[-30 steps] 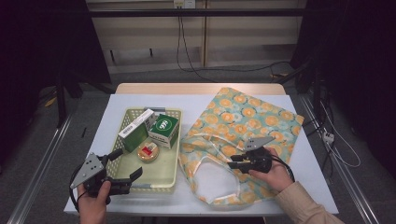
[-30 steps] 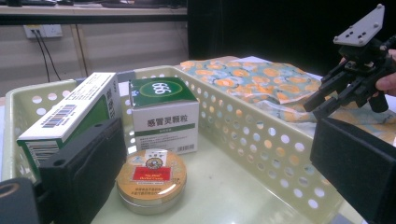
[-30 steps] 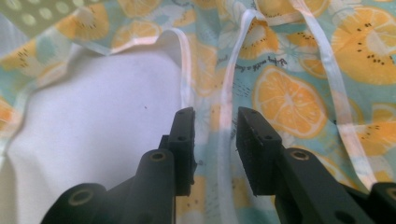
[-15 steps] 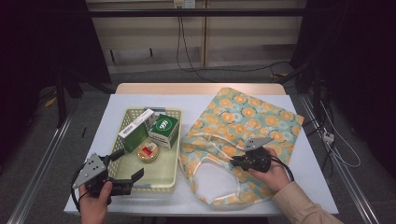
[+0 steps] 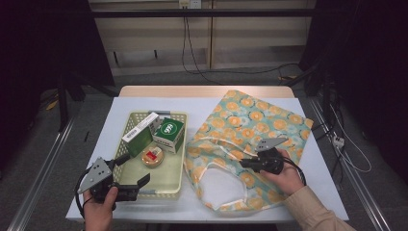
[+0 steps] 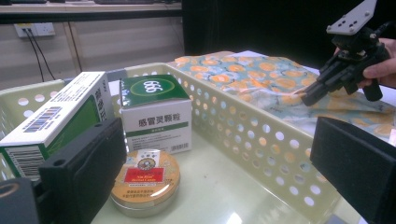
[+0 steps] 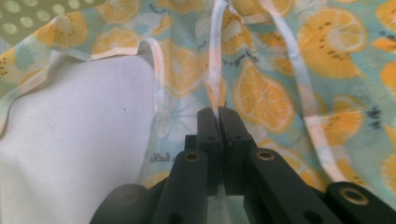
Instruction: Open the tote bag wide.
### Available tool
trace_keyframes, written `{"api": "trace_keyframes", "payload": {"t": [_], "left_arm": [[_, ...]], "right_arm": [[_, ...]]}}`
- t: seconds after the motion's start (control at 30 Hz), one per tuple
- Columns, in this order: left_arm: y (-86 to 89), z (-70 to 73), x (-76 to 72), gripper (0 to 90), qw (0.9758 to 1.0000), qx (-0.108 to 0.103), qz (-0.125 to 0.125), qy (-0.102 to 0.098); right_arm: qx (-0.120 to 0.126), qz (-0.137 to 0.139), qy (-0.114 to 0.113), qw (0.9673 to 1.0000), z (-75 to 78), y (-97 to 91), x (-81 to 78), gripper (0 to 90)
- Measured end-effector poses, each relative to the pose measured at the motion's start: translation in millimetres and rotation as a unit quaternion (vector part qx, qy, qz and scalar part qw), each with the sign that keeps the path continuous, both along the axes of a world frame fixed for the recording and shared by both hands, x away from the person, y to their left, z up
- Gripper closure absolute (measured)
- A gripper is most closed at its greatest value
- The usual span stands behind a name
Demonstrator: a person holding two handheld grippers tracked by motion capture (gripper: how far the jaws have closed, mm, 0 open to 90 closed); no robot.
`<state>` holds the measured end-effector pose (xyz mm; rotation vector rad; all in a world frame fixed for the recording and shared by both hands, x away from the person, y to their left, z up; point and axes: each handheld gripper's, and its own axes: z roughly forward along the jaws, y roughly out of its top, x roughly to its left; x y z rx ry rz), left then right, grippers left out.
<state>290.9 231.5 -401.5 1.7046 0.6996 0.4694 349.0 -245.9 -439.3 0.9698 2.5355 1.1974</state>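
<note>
A fruit-print cloth bag [image 5: 250,120] lies flat on the right of the table, its white lining showing at the mouth. My right gripper [image 5: 242,163] points left at that mouth. In the right gripper view its jaws [image 7: 217,114] have just been closing and now pinch a pale strap of the bag [image 7: 280,60]. My left gripper [image 5: 133,169] stands open over the near edge of a perforated yellow basket [image 5: 163,178], nothing between its pads. The basket holds a long white-and-green box [image 5: 139,127], a green box [image 5: 168,131] and a round tin [image 5: 153,156].
In the left gripper view the basket wall [image 6: 243,121] runs between the jaws, with the tin [image 6: 144,179] closest and the two boxes behind it. The right gripper [image 6: 310,98] shows beyond, over the bag [image 6: 252,74]. A white sheet [image 5: 120,103] covers the table.
The right gripper's jaws have come together on the bag's strap at the mouth. The left hand and the basket's contents stay as they were.
</note>
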Motion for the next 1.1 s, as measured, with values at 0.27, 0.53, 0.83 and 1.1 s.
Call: {"api": "trace_keyframes", "payload": {"t": [0.27,0.53,0.83,1.1], "left_arm": [[0.2,-0.1,0.8,3.2,1.0000,-0.002,0.000,0.001],[0.1,0.1,0.9,3.2,1.0000,-0.001,-0.001,0.001],[-0.6,0.0,1.0,3.2,1.0000,-0.003,-0.002,0.002],[0.4,0.5,1.1,3.2,1.0000,0.000,-0.002,0.001]], "right_arm": [[0.005,-0.031,-0.007,0.9995,6.4,-13.5,16.1,88.9],[0.033,-0.068,0.002,0.9972,6.3,-32.2,31.2,88.6],[0.016,-0.078,0.010,0.9968,-8.0,-30.8,36.5,86.0],[0.022,-0.071,-0.001,0.9972,-1.9,-28.1,31.2,78.6]]}}
